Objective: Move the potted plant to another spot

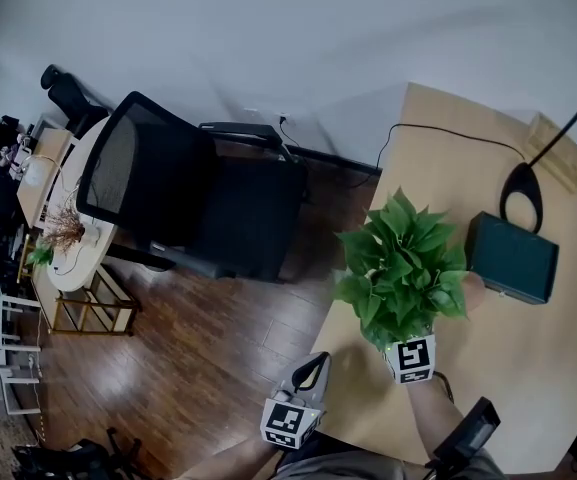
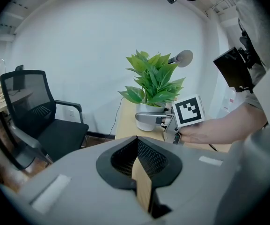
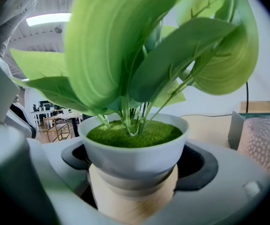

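The potted plant (image 1: 403,268), green leaves in a white pot, stands near the left edge of the light wooden table (image 1: 528,368). My right gripper (image 1: 408,343) reaches in from the near side under the leaves. In the right gripper view the white pot (image 3: 135,144) fills the space between the two jaws, which press on its sides. The left gripper view shows the plant (image 2: 153,78) with the right gripper (image 2: 149,119) clamped low on the pot. My left gripper (image 1: 313,370) hangs off the table's near left corner, jaws together (image 2: 136,142) and holding nothing.
A dark green box (image 1: 511,256) lies just right of the plant. Behind it are a black stand with an oval base (image 1: 521,196), a cable (image 1: 438,130) and a wooden block (image 1: 558,153). A black office chair (image 1: 198,198) stands left of the table on the wood floor.
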